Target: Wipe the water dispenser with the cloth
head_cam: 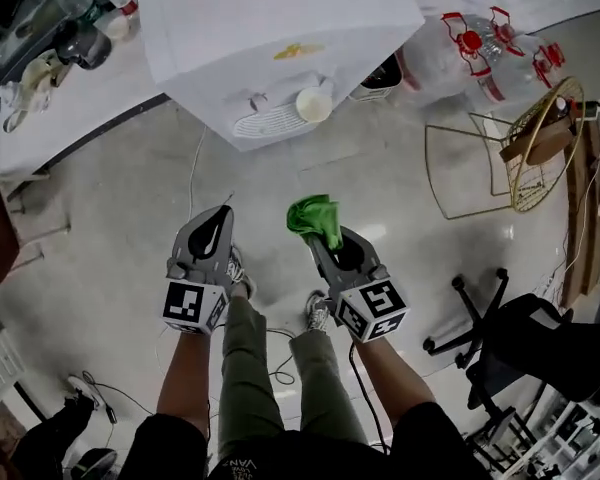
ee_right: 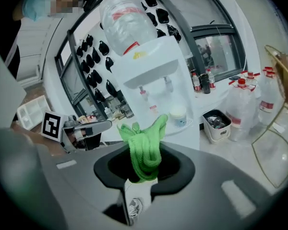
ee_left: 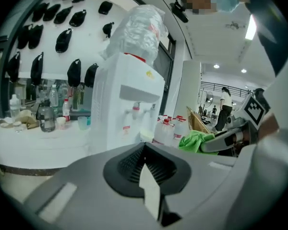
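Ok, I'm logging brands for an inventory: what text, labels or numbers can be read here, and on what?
No text is legible.
water dispenser: yellow mark and red tap tags, too small to read.
water bottles: red labels, blurred.
left gripper, right gripper: square marker patterns, no letters.
trousers: waist print, too small.

the person stands on a pale glossy floor (head_cam: 110, 228) facing a white water dispenser (head_cam: 280, 38), a paper cup (head_cam: 314, 104) on its drip tray. the right tongs (head_cam: 327, 236) are clamped on a bunched green cloth (head_cam: 315, 218), held short of the dispenser. the left tongs (head_cam: 223, 214) are level beside them, jaws together with nothing between. clear water bottles (head_cam: 480, 48) and a gold wire frame (head_cam: 495, 163) stand to the right.
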Demonstrator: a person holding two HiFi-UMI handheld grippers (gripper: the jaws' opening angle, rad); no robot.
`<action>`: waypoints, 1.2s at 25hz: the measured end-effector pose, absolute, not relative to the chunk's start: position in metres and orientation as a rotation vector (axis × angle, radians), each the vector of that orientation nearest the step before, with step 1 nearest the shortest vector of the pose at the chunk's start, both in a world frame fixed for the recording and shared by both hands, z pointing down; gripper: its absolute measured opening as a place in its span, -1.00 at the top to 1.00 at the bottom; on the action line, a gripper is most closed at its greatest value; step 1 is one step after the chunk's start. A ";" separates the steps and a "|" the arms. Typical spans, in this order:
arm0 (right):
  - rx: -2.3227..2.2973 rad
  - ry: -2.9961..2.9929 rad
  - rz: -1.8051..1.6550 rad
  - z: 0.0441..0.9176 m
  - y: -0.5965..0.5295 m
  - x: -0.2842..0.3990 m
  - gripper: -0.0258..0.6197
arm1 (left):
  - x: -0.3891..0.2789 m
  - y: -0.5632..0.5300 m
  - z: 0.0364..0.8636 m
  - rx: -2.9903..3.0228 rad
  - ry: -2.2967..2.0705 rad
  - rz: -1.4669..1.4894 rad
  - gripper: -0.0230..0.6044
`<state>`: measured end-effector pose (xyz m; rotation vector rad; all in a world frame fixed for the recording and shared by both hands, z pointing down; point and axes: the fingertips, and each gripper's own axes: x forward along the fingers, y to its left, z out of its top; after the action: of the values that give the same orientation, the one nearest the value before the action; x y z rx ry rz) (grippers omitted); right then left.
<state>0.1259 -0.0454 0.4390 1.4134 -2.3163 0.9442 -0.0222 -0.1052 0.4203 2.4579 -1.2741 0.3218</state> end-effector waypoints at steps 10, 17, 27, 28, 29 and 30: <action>1.210 -2.403 0.763 0.567 -0.083 0.090 0.62 | -0.030 -0.084 0.524 2.391 -1.369 0.250 0.92; 1.136 -2.486 0.587 0.613 -0.112 0.058 0.62 | -0.025 -0.089 0.551 2.462 -1.333 0.224 0.92; 1.017 -2.603 0.234 0.659 -0.160 0.006 0.62 | -0.038 -0.123 0.581 2.521 -1.372 0.271 0.92; 1.012 -2.611 0.204 0.662 -0.166 0.002 0.62 | -0.039 -0.127 0.582 2.526 -1.371 0.295 0.92; 1.009 -2.616 0.176 0.666 -0.172 -0.002 0.62 | -0.039 -0.132 0.582 2.535 -1.377 0.312 0.92; 1.005 -2.620 0.152 0.669 -0.176 -0.005 0.62 | -0.040 -0.136 0.580 2.542 -1.389 0.317 0.92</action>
<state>-0.0049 -0.1757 0.6689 1.0052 -2.6195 0.1516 -0.0400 -0.1364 0.5799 2.5425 -1.3887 0.3173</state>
